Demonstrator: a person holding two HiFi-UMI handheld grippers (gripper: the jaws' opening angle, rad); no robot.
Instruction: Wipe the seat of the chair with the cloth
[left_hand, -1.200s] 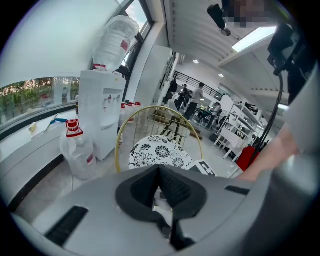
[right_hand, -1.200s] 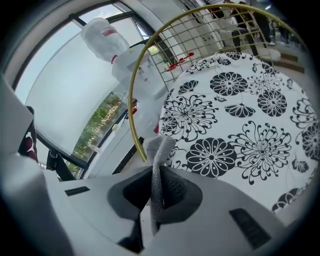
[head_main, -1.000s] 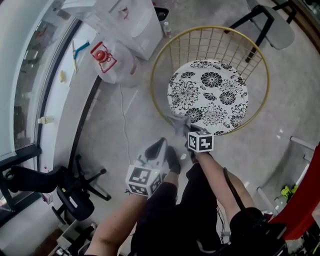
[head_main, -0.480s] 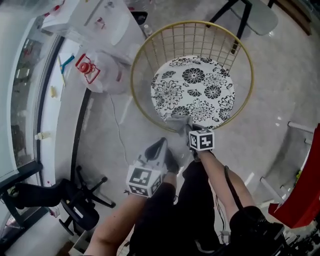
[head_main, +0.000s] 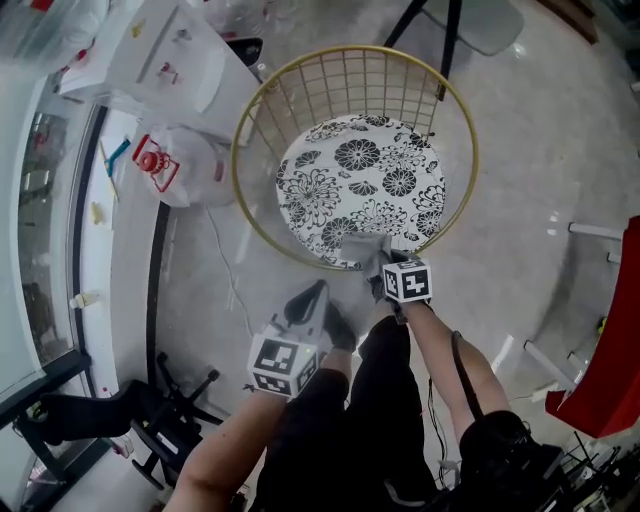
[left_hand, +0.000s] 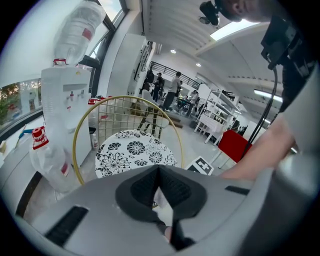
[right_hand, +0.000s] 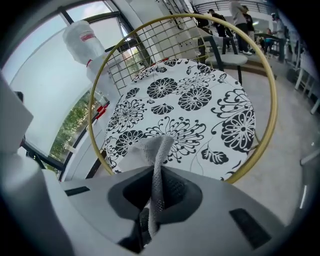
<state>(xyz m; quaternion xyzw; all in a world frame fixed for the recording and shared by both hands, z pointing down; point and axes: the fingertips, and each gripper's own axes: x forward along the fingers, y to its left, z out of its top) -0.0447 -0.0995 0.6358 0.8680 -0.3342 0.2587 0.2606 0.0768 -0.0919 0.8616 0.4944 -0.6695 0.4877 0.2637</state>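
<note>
The chair has a round seat (head_main: 360, 185) with a black-and-white flower print inside a gold wire frame (head_main: 245, 120). My right gripper (head_main: 377, 264) is shut on a grey cloth (head_main: 362, 248), which hangs over the seat's near edge. In the right gripper view the cloth (right_hand: 156, 165) rises from between the jaws of the gripper (right_hand: 156, 176), in front of the seat (right_hand: 195, 97) and the gold rim (right_hand: 267, 125). My left gripper (head_main: 318, 292) is held lower, short of the chair, jaws shut with nothing in them. Past the left gripper (left_hand: 158, 171) the seat (left_hand: 132, 152) shows.
A white water dispenser (head_main: 185, 60) and a plastic water jug with a red cap (head_main: 175, 160) stand left of the chair. A black office chair (head_main: 110, 415) is at the lower left, a grey chair (head_main: 480, 20) behind, a red object (head_main: 610, 350) at right. People stand far off (left_hand: 172, 90).
The head view has shifted, so the chair sits further left and up in the picture. The right gripper with the cloth now reaches over the seat's near edge. The left gripper holds its place.
</note>
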